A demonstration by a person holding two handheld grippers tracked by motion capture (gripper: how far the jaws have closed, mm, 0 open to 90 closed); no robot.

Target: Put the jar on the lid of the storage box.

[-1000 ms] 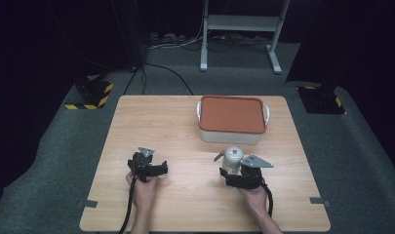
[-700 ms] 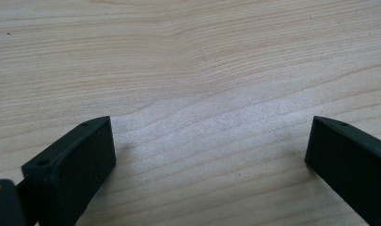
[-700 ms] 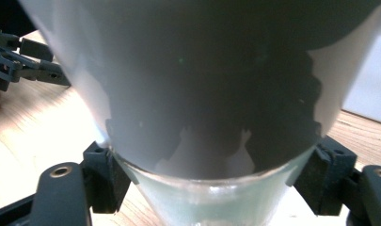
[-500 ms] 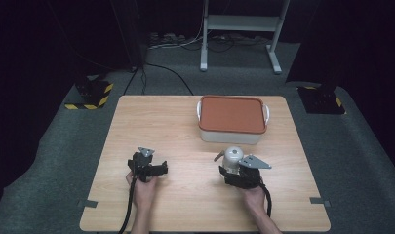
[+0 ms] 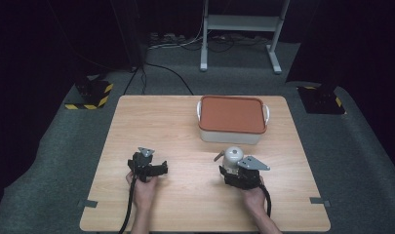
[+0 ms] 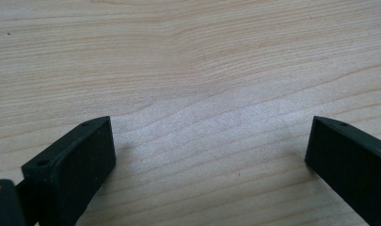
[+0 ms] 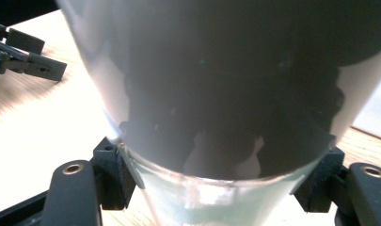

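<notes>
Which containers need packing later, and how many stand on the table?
2: a lidded box at the far side, right of centre, and a pale cup near the front, held in the right tool. None seems hidden.

No readable text, labels or numbers anywhere.

Both hands rest low on the near side. The left gripper (image 5: pixel 153 168) has its jaws wide apart with nothing between them. The right gripper (image 5: pixel 230 169) has just been closing its jaws, and now they squeeze something.
</notes>
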